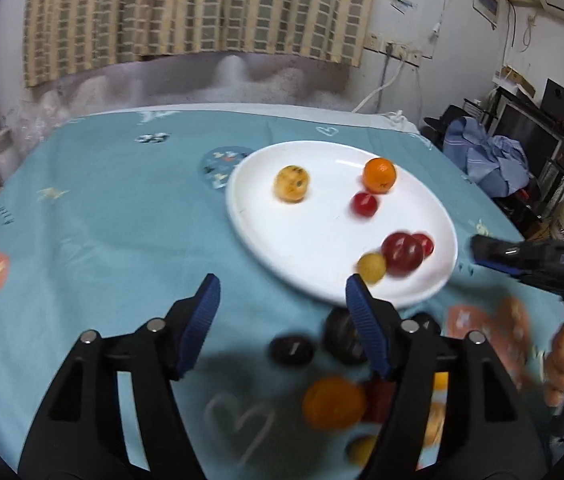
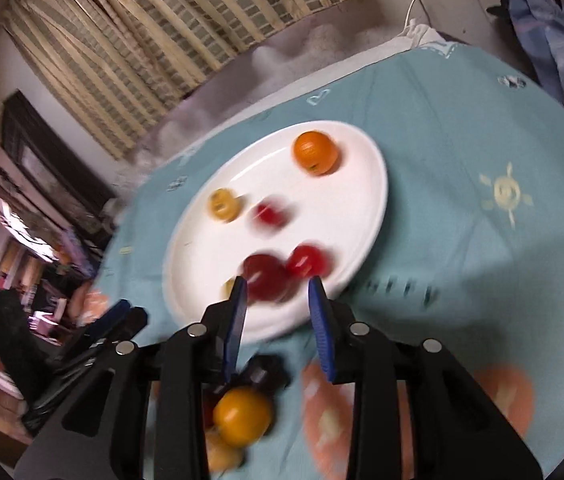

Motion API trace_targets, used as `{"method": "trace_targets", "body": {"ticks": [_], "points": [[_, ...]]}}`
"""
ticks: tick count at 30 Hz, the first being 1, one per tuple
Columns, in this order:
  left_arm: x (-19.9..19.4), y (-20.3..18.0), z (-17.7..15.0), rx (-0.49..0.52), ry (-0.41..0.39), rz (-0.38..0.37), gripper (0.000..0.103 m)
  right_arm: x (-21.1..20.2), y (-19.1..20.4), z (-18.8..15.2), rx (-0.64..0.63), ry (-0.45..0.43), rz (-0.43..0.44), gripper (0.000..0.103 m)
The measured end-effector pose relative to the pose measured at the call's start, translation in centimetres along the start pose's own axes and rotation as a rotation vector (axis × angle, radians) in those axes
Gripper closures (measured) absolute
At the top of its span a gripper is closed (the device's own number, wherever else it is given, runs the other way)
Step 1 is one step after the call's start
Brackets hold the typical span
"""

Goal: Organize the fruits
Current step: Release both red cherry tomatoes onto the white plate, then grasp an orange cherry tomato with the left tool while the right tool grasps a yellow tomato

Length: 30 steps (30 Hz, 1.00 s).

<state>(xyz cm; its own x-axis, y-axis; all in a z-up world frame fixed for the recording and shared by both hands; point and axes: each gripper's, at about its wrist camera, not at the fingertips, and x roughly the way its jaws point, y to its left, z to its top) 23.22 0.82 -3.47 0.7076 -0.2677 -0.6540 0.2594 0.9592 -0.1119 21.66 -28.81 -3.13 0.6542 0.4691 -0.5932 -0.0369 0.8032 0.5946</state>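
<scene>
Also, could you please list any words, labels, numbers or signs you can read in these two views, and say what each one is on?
No text can be read in either view.
Tablecloth: small dark lettering near its left edge, and a dashed row beside the plate in the right wrist view, both too blurred to read.
Right gripper: a pale marking on its body, blurred.
Wall papers: too small to read.

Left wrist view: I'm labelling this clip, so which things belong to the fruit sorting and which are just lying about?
Job:
round white plate
orange fruit
dark red plum
loose orange fruit on the cloth

Lying about:
blue crumpled clothes
striped beige curtain
</scene>
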Motion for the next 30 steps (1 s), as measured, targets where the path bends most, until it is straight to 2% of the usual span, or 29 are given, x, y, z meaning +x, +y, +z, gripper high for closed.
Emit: {"method": "trace_targets", "body": {"ticks": [2,5,9,13,17,18,19,20,22,25,30], "points": [[-1.4,0.5,-2.0,-0.007,0.003,0.021,0.031,-1.4,0.4,-1.8,0.005,-0.028,0.037,0.023],[-2.2,0.9,-3.9,-0.021,0.027,0.027,0.031,-2.3,1.4,-4.5,-0.028,-0.005,0.072,0.023],[-1.8,0.9,-4.6,-0.014,0.044,0.018,0.029,-1.9,2.2,-5.1,-0.073,0.021,0.081,0.022],[-0.8,0.3,-4.7,0.000,0.073,-0.051,0.027,-0.5,1.2,-4.8,-0.012,0.084,0.081,0.022],[-0.4,-0.8,-4.5,0.017,0.081,-0.098,0.025,-0.6,0.5,-4.9,0.025,0.086,0.087,0.022],[-0.2,-1.3,-4.7,0.054,0.088,-0.049,0.025,-0.7,0.5,-4.9,0.021,0.079,0.083,0.022],[0.1,-1.5,-4.9,0.084,0.091,-0.007,0.018,-0.8,0.6,-4.9,0.016,0.074,0.082,0.022],[0.2,-1.6,-5.2,0.102,0.092,0.011,0.015,-1.0,0.6,-5.0,0.012,0.068,0.082,0.022],[-0.2,-1.1,-5.6,0.105,0.099,0.038,0.015,-1.2,0.7,-5.0,0.005,0.060,0.077,0.022],[-1.3,0.5,-6.0,0.096,0.085,0.131,0.017,-1.4,0.6,-5.0,0.005,0.051,0.075,0.022],[-1.8,2.6,-5.8,0.016,0.067,0.080,0.017,-1.4,0.7,-5.0,0.001,0.052,0.080,0.022]]}}
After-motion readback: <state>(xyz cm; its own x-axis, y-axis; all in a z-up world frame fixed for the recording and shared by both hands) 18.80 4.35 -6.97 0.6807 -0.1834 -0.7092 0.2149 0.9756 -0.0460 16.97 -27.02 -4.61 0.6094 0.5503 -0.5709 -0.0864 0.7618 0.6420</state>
